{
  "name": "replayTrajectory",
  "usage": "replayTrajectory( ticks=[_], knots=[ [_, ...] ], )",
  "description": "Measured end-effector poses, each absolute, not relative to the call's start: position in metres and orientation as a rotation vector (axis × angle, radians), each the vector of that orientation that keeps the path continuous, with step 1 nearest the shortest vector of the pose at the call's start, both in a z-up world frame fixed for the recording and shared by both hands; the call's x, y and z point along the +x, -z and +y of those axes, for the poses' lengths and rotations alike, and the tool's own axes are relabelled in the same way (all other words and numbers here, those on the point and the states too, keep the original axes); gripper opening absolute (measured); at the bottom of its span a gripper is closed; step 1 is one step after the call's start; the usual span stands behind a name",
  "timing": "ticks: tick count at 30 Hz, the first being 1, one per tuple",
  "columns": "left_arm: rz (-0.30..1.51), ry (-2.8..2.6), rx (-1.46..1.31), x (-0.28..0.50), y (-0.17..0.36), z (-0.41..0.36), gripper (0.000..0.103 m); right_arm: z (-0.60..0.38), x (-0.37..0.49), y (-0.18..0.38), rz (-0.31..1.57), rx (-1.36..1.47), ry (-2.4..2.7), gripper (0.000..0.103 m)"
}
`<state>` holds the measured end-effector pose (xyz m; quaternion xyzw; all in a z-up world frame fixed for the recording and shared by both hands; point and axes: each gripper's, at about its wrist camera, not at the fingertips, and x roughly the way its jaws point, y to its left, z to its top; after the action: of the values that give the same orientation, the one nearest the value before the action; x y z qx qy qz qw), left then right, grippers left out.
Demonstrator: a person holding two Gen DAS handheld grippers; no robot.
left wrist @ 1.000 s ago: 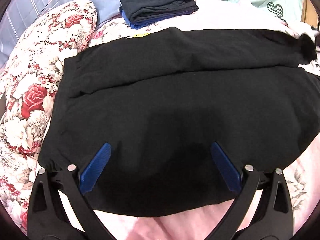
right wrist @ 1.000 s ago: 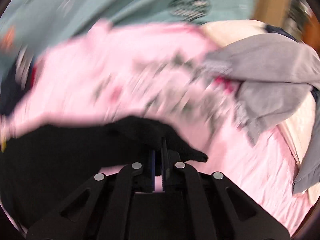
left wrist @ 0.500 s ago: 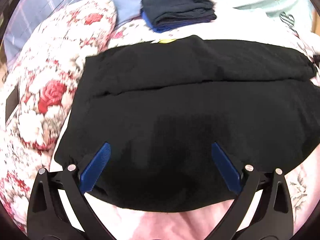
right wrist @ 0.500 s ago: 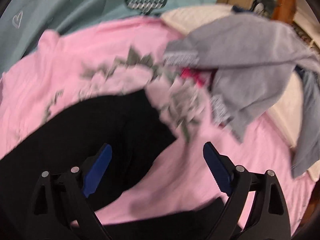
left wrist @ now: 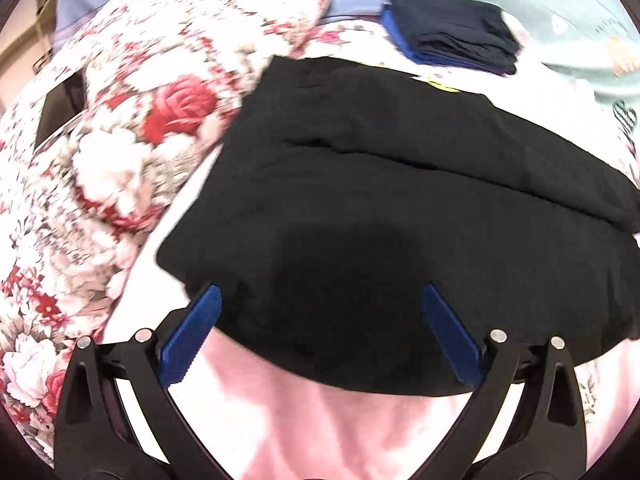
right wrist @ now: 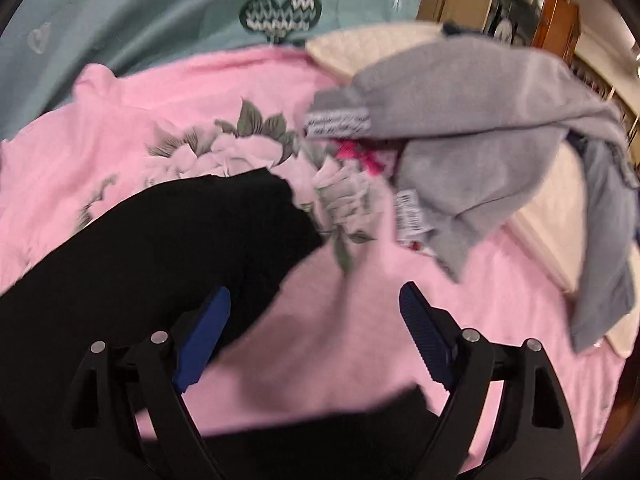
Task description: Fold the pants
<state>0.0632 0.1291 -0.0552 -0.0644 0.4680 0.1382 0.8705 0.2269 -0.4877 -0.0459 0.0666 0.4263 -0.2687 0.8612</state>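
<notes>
Black pants [left wrist: 400,208] lie flat on the pink floral bed sheet [left wrist: 320,432], folded lengthwise with one leg over the other. My left gripper [left wrist: 320,300] is open and empty, its blue pads over the pants' waist end near the front edge. In the right wrist view the pants' leg end [right wrist: 160,248] lies at the left on the sheet [right wrist: 360,320]. My right gripper [right wrist: 316,300] is open and empty, its left pad over the black cloth, its right pad over the sheet.
A floral pillow [left wrist: 140,120] lies to the left of the pants. A folded stack of dark clothes [left wrist: 452,40] sits behind them. A heap of grey garments [right wrist: 480,152] lies at the right on a cream pad [right wrist: 552,220]. A teal blanket [right wrist: 160,12] lies behind.
My right gripper was shut on the pants' leg end, then opened and let it drop onto the sheet. My left gripper has shifted left towards the waist end, staying open.
</notes>
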Motion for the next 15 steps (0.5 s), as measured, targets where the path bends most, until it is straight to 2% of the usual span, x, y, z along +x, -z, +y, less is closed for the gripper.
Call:
replayTrajectory(
  ticks=[3, 9, 15],
  knots=[
    [0.988, -0.318, -0.153, 0.058, 0.057, 0.148, 0.101, -0.491, 0.167, 0.029, 0.835, 0.199, 0.482, 0.098],
    [1.041, -0.312, -0.262, 0.049, 0.06, 0.182, 0.101, -0.488, 0.055, 0.036, 0.766, 0.42, 0.416, 0.098],
    [1.08, -0.276, -0.446, 0.042, 0.067, 0.214, 0.1, -0.471, 0.03, 0.068, 0.775, 0.629, 0.325, 0.098]
  ],
)
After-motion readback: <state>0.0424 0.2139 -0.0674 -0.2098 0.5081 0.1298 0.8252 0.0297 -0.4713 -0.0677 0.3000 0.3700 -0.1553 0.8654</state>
